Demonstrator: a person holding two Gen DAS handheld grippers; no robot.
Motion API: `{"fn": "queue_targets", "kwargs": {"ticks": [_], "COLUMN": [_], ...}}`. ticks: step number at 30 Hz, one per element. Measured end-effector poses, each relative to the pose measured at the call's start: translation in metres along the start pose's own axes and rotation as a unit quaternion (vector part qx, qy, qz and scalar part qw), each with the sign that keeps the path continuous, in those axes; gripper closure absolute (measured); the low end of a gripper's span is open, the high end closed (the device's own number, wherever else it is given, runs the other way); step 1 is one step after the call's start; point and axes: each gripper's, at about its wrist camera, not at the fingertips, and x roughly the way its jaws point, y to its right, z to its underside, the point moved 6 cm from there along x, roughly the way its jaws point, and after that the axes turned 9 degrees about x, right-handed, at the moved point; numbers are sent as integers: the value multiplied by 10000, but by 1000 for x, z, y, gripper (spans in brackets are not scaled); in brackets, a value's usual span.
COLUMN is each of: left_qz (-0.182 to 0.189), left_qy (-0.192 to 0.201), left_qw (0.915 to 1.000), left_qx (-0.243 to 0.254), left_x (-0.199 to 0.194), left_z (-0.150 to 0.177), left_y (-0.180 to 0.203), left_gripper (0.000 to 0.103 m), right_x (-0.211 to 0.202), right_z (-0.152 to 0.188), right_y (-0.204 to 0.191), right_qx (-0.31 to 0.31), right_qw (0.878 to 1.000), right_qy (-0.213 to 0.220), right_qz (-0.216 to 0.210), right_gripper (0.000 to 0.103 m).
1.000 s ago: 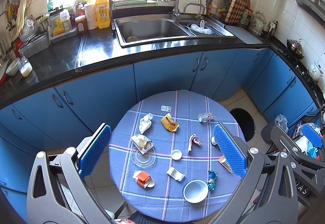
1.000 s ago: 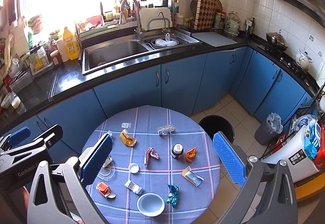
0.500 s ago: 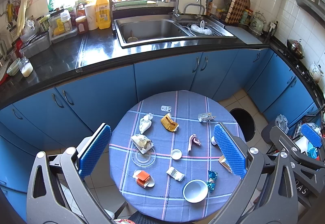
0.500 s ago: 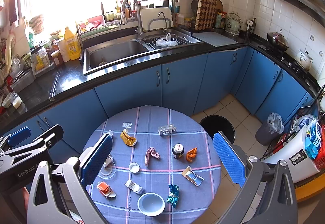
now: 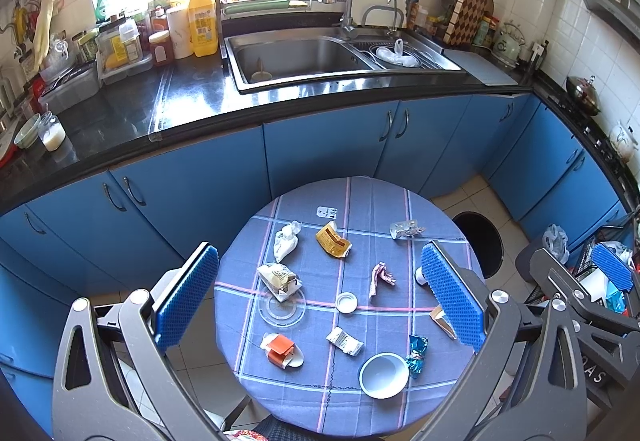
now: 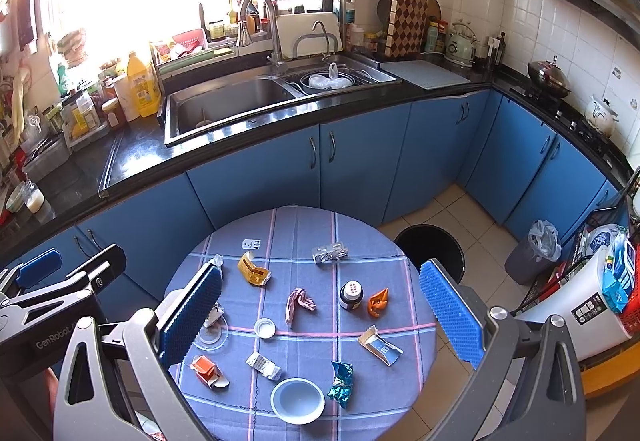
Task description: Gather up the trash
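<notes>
Below both grippers: trash.

Both sets of tongs are just hanging up high side by side, pointing forward and tipped downward, nothing held in either. The left tongs have their jaws spread wide, the blue ribbed pads facing each other with a big gap between them. Same with the right tongs: jaws wide apart, blue pads angled inward, nothing touching them. From the left wrist camera, the right tongs show off to the right of the left ones, well apart. From the right wrist camera, the left tongs sit off to the left.
</notes>
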Motion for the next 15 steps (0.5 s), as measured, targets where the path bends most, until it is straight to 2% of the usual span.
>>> {"fn": "queue_targets", "kwargs": {"ticks": [15], "left_qz": [28], "left_qy": [-245], "left_qw": [9997], "left_qx": [14], "left_x": [22], "left_z": [3], "left_y": [14], "left_gripper": [3], "right_x": [21], "right_z": [10], "right_y": [11], "right_qx": [75], "right_qw": [9996], "right_qy": [-282], "right_qz": [3], "right_gripper": [6]}}
